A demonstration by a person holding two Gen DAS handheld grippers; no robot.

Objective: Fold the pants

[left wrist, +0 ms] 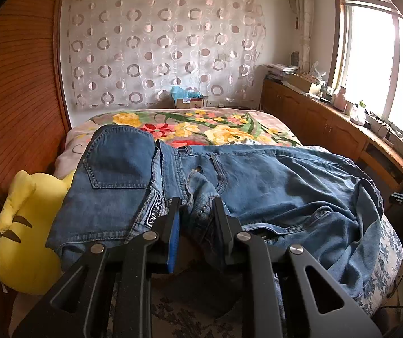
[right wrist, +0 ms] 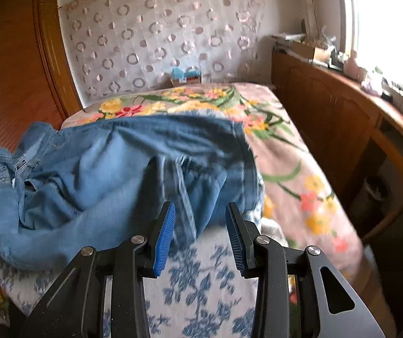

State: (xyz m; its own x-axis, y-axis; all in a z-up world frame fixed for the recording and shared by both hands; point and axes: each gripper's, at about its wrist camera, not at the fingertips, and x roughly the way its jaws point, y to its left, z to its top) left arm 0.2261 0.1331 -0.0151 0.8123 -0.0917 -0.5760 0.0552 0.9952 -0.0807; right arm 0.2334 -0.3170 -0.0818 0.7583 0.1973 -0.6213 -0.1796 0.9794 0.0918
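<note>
Blue denim pants (left wrist: pixel 257 186) lie crumpled across the near end of the bed, waistband and back pocket to the left. My left gripper (left wrist: pixel 197 205) is closed on a bunch of the waistband denim between its fingers. In the right wrist view the pants (right wrist: pixel 111 174) spread left and ahead, with a leg end hanging toward the camera. My right gripper (right wrist: pixel 200 211) is open, its blue pads (right wrist: pixel 164 233) either side of that denim edge without pinching it.
The bed carries a floral blanket (left wrist: pixel 201 126) and a blue-flowered white cover (right wrist: pixel 201 281). A yellow plush toy (left wrist: pixel 23 231) lies at the left by the wooden wardrobe (left wrist: pixel 12 98). A wooden cabinet (right wrist: pixel 342 118) with clutter runs along the right under the window.
</note>
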